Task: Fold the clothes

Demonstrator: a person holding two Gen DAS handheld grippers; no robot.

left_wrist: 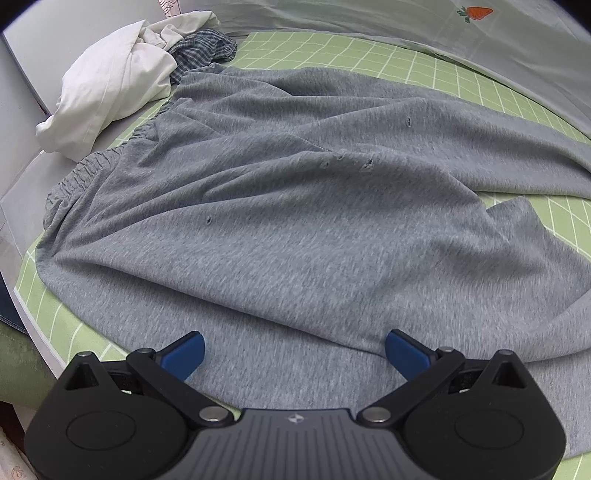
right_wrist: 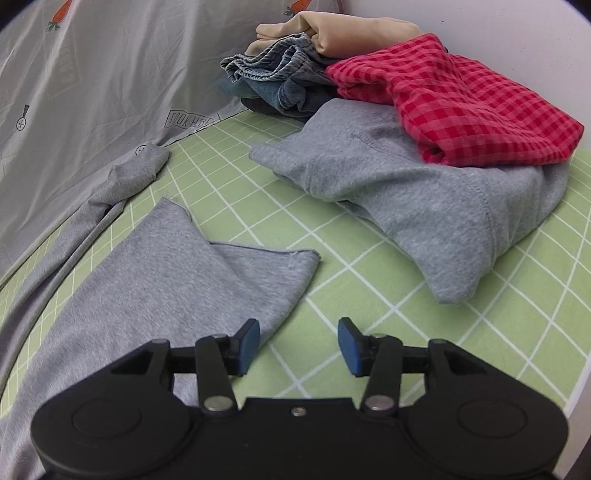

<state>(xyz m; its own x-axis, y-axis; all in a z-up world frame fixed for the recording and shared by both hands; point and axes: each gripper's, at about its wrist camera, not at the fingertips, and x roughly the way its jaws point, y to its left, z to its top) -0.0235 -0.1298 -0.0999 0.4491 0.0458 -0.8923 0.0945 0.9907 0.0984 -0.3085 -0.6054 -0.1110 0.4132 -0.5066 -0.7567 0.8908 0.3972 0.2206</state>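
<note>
The grey trousers (left_wrist: 295,221) lie spread over the green grid mat (left_wrist: 406,62), filling the middle of the left wrist view, with the gathered waistband (left_wrist: 92,166) at the left edge of the frame and several small holes scattered across the fabric near the centre. In the right wrist view one grey leg (right_wrist: 166,266) runs from the lower left toward the middle of the frame, its hem end folded back on itself, and a second leg (right_wrist: 122,177) trails up the left side against a pale grey sheet (right_wrist: 110,74) printed with carrots.

No box or basket shows in either view — the other clothes simply sit in heaps on the mat. At the upper left of the left wrist view lies a white bundle (left_wrist: 110,85) with a dark checked piece (left_wrist: 203,48) just beside it. At the upper right of the right wrist view a red checked garment (right_wrist: 461,107) rests on a folded grey sweatshirt (right_wrist: 424,195), with denim (right_wrist: 273,81) and a beige piece (right_wrist: 332,33) behind them.

The left tongs (left_wrist: 294,350) stand wide apart at the bottom of their frame, over the grey cloth, gripping nothing. The right tongs (right_wrist: 298,343) are released too — parted about halfway, with only bare mat between the blue pads (right_wrist: 247,345); the left pad sits just at the edge of the grey leg.
</note>
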